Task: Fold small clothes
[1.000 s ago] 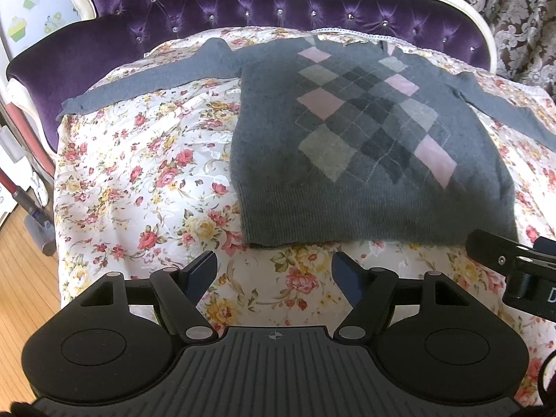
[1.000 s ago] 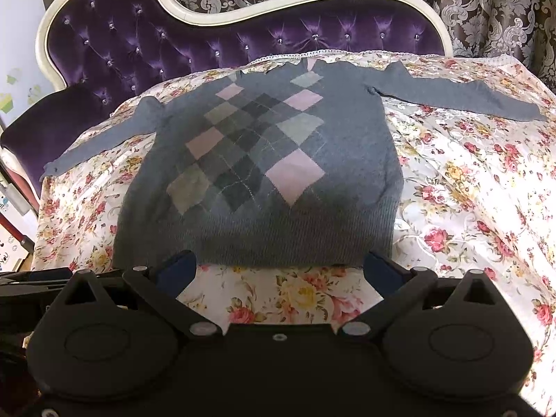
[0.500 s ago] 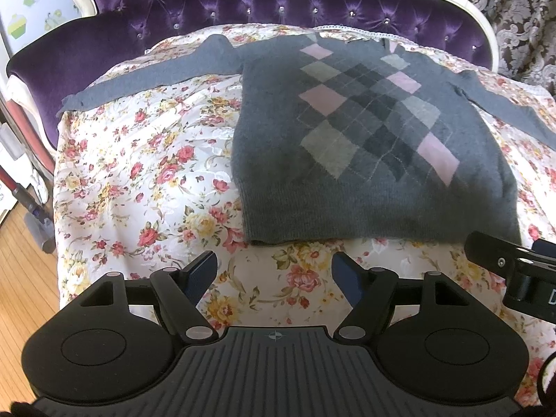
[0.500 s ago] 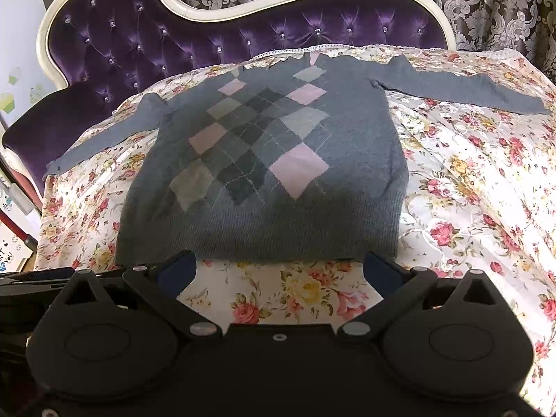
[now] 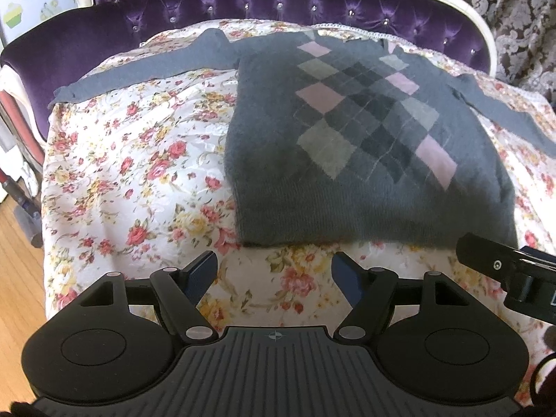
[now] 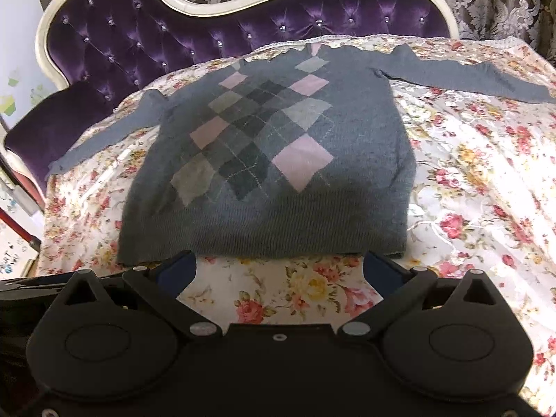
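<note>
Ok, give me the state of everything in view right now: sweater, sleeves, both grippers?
Sweater: flat, front up, unfolded, on the floral cover.
Left sleeve: spread outward.
Right sleeve: spread outward.
Left gripper: open, empty, short of the hem.
Right gripper: open, empty, fingertips at the hem.

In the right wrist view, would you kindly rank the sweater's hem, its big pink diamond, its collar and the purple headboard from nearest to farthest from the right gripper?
1. Hem: just ahead of the open right gripper.
2. Pink diamond: mid-sweater, slightly right.
3. Collar: far end, slightly right.
4. Headboard: behind the bed.
</note>
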### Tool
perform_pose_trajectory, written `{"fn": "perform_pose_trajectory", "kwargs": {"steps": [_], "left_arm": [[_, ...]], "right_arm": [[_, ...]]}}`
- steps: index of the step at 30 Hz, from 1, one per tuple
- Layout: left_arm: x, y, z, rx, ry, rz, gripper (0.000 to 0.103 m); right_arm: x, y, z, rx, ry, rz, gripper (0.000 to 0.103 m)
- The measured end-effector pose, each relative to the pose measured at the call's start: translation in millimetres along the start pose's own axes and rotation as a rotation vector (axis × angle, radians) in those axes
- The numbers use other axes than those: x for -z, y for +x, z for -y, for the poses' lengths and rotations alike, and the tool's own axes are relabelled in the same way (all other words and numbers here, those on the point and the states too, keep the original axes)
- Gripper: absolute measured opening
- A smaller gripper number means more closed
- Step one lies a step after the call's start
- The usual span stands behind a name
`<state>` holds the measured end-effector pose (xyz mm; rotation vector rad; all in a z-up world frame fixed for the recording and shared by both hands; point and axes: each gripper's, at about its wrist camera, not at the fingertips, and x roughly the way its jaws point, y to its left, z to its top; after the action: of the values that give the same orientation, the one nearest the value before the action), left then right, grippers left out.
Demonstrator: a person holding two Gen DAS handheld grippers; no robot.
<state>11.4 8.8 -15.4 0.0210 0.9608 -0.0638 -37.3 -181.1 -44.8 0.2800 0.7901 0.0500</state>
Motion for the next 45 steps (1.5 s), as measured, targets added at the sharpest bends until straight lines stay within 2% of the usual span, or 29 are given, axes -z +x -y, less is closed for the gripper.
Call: {"fn": "perform_pose_trajectory", "kwargs": {"steps": [8, 13, 16, 21, 26, 28, 30, 34, 37, 41, 45], "left_arm": [[-38.1, -15.1, -0.4, 0.021, 0.028, 0.125, 0.071], [-69.9, -30.6, -0.6, 0.095, 0.018, 0.258, 0.071], [-89.7, -34.6, 2.5, 0.128, 0.016, 0.317, 0.071], [-114.1, -27.4, 15.3, 0.086, 0.038, 0.369, 0.071], [-123.8, -6.8, 22.6, 0.103, 0.038, 0.391, 0.071], [-123.8, 6.4, 25.8, 0.12, 0.04, 0.384, 0.071], [-123.6, 26.3, 31.7, 0.107, 0.047, 0.342, 0.071], [-118.0, 60.3, 38.1, 0.077, 0.055, 0.291, 0.071], [-112.6, 82.8, 40.2, 0.07, 0.053, 0.26, 0.071], [-107.2, 104.6, 42.2, 0.064, 0.049, 0.245, 0.071], [-103.5, 124.8, 47.4, 0.06, 0.05, 0.231, 0.071]], "right_arm": [[-26.7, -10.6, 11.2, -0.083, 0.004, 0.122, 0.102], [-57.6, -24.0, 22.9, -0.126, -0.041, 0.21, 0.102], [-76.7, -29.3, 33.0, -0.119, -0.038, 0.249, 0.102], [-105.7, -33.1, 56.1, -0.106, -0.001, 0.304, 0.102], [-121.8, -25.1, 86.1, -0.086, -0.012, 0.368, 0.102], [-126.6, -14.8, 99.2, -0.045, -0.009, 0.359, 0.102], [-130.4, -5.6, 113.8, -0.016, 0.0, 0.333, 0.102], [-134.0, 22.5, 150.6, 0.025, 0.054, 0.253, 0.08], [-132.8, 35.5, 183.3, 0.064, 0.121, 0.237, 0.08], [-133.7, 44.3, 228.5, 0.159, 0.183, 0.255, 0.08], [-137.0, 49.5, 274.7, 0.224, 0.253, 0.268, 0.074]]}}
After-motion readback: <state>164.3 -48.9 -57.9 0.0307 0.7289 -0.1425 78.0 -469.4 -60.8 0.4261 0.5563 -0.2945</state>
